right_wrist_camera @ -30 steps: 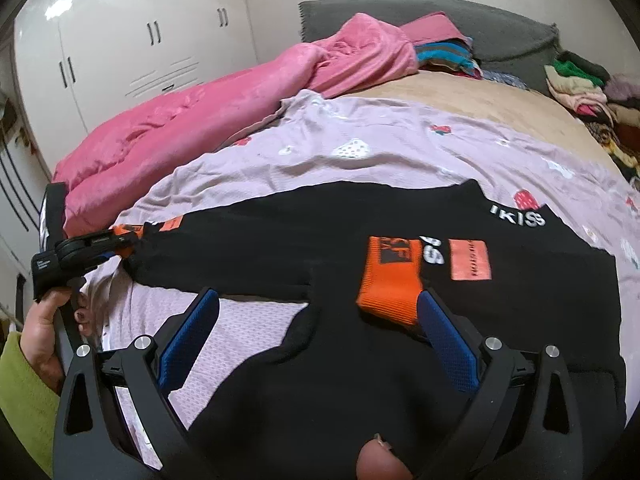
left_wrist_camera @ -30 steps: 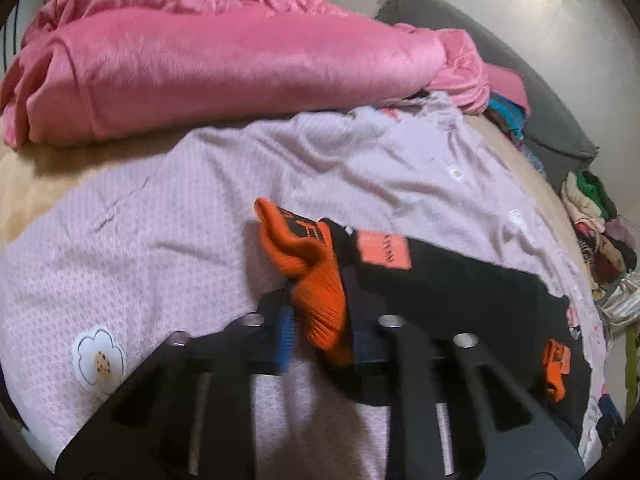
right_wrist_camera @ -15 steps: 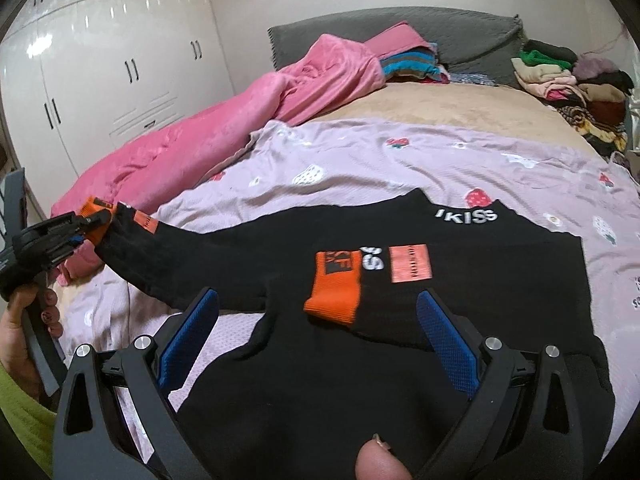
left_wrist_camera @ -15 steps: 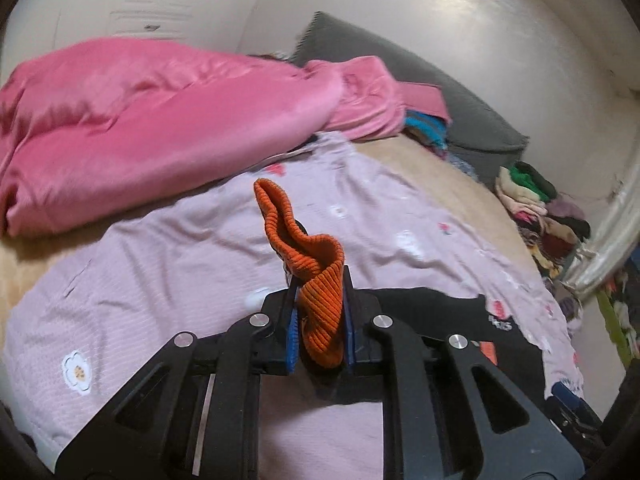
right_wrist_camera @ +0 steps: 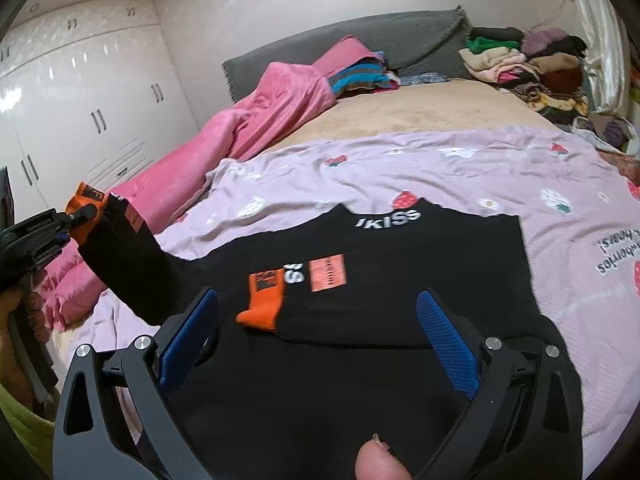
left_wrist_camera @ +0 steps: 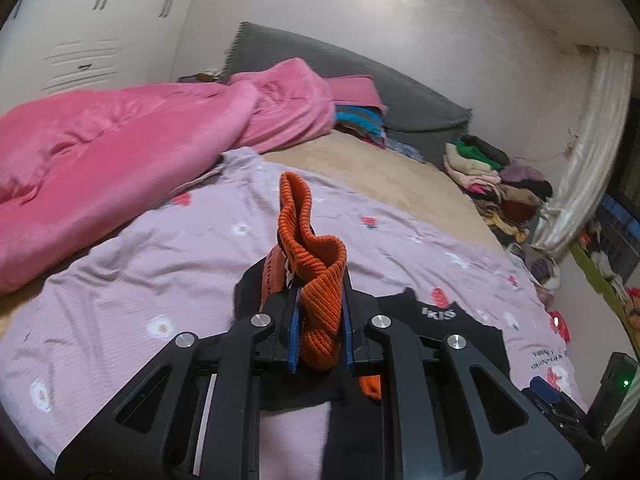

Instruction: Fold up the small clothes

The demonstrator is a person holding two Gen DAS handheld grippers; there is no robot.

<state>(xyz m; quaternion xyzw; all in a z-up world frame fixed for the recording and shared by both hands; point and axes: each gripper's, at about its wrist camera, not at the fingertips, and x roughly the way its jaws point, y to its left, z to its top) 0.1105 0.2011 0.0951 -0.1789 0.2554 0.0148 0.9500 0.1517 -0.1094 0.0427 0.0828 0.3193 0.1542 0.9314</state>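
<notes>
Your left gripper (left_wrist_camera: 319, 322) is clamped on the orange cuff (left_wrist_camera: 316, 280) of one sleeve. Against the view a second ago, when that cuff lay low on the bedding, it now stands raised off the bed, and the sleeve (right_wrist_camera: 132, 276) hangs as a black span from the jaws down to the garment. Judgement: the sleeve fold is under way, and the cuff has yet to be carried inward and laid on the body.

Your right gripper (right_wrist_camera: 316, 344) hovers with jaws spread wide, holding nothing, over the lower part of the black top (right_wrist_camera: 360, 360). The top lies flat on the lilac sheet (right_wrist_camera: 480, 168), with the other orange cuff (right_wrist_camera: 262, 300) already folded across its chest.

Surroundings: a pink blanket (right_wrist_camera: 240, 128) lies beside the raised sleeve, a grey headboard (right_wrist_camera: 400, 36) stands behind, and a clothes pile (right_wrist_camera: 528, 64) sits well apart at the far corner. Nothing lies on the chest where the sleeve should land; the blanket is the only near snag.
</notes>
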